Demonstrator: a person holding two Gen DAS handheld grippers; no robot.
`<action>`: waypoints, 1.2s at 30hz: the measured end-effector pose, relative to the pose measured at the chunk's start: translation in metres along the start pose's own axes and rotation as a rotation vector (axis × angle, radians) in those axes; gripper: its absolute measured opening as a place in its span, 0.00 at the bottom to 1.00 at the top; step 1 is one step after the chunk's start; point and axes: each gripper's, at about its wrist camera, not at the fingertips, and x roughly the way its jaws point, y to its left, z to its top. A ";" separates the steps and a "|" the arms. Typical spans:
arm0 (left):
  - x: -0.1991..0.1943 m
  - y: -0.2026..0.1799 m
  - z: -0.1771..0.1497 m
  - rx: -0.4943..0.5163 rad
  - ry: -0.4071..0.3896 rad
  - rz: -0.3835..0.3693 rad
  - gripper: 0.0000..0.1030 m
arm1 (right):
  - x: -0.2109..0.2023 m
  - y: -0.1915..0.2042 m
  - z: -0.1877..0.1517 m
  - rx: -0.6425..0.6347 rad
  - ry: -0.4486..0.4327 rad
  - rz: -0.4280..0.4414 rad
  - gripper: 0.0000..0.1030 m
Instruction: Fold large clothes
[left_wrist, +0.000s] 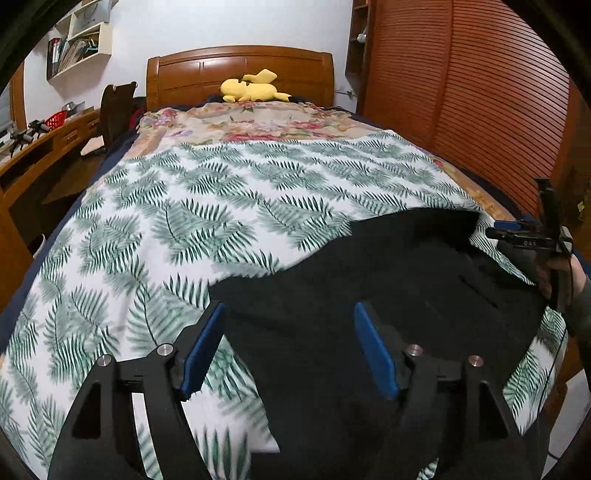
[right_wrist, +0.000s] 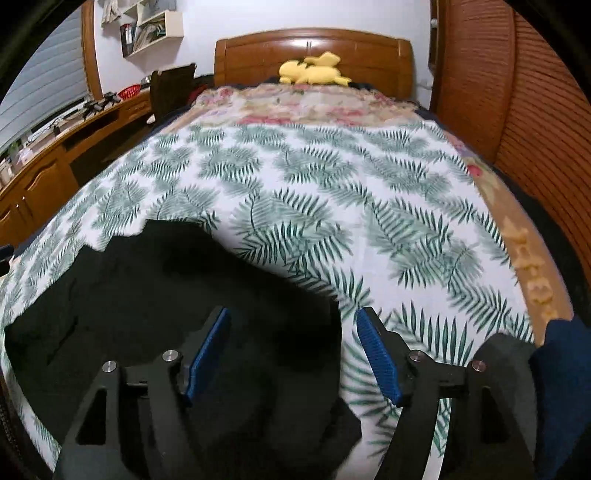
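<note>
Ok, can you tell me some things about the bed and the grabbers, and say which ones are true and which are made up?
1. The left gripper is open. True.
2. The black garment lies on a plain red sheet. False: the sheet is white with green leaves.
3. A yellow plush sits by the headboard. True.
4. The right gripper is squeezing the garment. False: it is open, holding nothing.
5. The garment covers the whole bed. False: it lies only at the near end.
</note>
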 end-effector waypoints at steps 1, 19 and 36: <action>-0.002 -0.002 -0.008 -0.006 0.010 -0.007 0.71 | 0.002 -0.002 -0.004 0.002 0.018 -0.009 0.70; -0.026 -0.058 -0.075 0.027 0.048 -0.099 0.55 | -0.092 0.040 -0.085 -0.041 -0.031 0.039 0.42; -0.007 -0.062 -0.117 0.010 0.146 -0.073 0.46 | -0.075 -0.004 -0.167 0.087 0.088 0.027 0.41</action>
